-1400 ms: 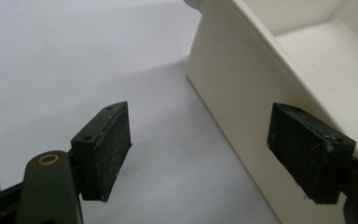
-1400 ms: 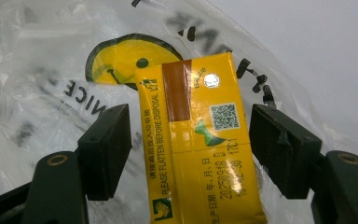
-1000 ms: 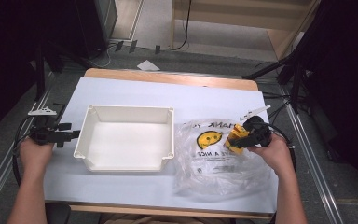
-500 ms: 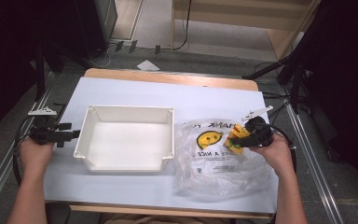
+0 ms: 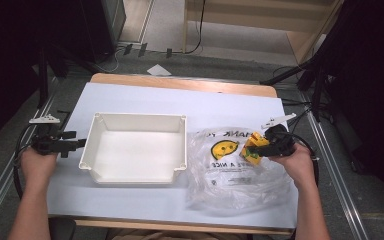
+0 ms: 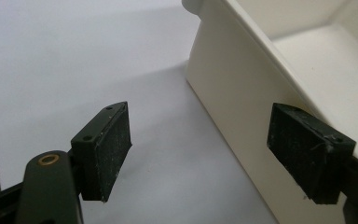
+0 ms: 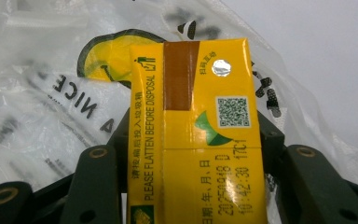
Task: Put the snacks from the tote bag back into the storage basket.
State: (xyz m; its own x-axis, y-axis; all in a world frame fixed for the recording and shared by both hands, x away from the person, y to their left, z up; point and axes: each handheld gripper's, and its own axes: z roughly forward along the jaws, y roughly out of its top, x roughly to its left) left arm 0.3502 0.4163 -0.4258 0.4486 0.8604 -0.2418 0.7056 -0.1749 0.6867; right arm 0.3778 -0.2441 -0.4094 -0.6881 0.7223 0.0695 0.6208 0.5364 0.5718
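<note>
I am clamping my right gripper [image 7: 193, 186], jaws just closing, across the light, crushable yellow drink carton [image 7: 193, 135] at its flat sides, left gripper [image 6: 214, 154] open.

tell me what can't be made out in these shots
- Carton: its lower end is cut off by the bottom edge of the right gripper view; small and part hidden by the right gripper in the high view.
- Bag: its print is creased and blurred in both views, so not fully readable.
- Tray: cut off by the left gripper view's edges, beside the open left gripper.
</note>
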